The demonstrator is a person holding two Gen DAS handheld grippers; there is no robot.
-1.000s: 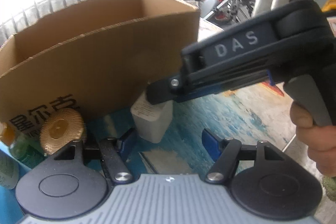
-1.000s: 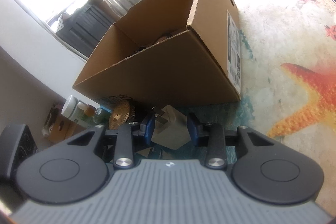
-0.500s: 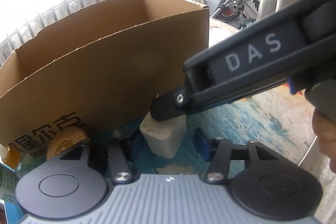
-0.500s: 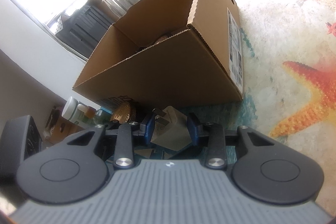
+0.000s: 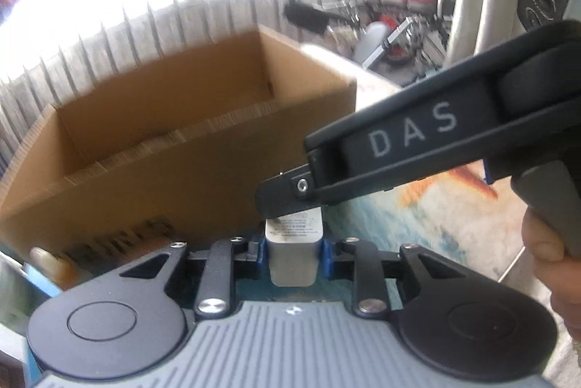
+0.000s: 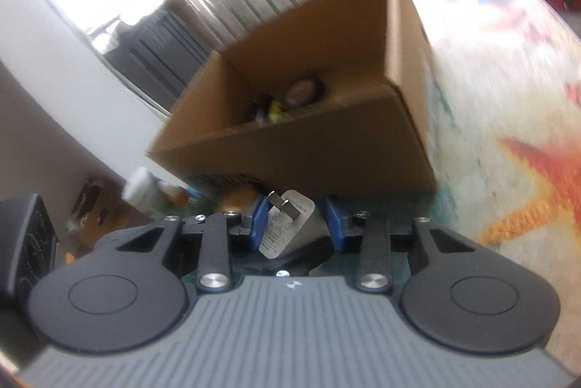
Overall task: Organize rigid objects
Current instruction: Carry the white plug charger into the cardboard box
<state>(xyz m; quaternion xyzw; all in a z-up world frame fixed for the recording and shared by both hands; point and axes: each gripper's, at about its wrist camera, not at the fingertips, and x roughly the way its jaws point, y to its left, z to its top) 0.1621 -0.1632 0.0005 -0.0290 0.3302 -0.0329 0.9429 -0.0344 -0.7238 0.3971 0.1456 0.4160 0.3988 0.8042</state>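
Note:
A white plug adapter (image 5: pixel 294 261) is held a little above the tablecloth, just in front of an open cardboard box (image 5: pixel 181 177). My left gripper (image 5: pixel 293 250) is shut on it, with the blue pads pressing on both sides of its body. My right gripper (image 6: pixel 296 224) is shut on the same adapter (image 6: pixel 287 224), whose metal prongs point up and left. In the left wrist view the right gripper's black finger (image 5: pixel 287 195) reaches in from the right and covers the adapter's top. The box (image 6: pixel 308 155) holds several small items, among them a dark round one (image 6: pixel 303 88).
A golden round object (image 6: pixel 236 197) and small bottles (image 6: pixel 141 188) stand left of the box's near corner. The tablecloth with an orange starfish (image 6: pixel 537 192) spreads to the right. A person's hand (image 5: pixel 544 264) holds the right gripper's handle. Past the table's far edge lie a railing and clutter.
The left jaws have closed onto the adapter, which the right gripper held all along. Both grippers have risen with it, and the box's inside has come into view.

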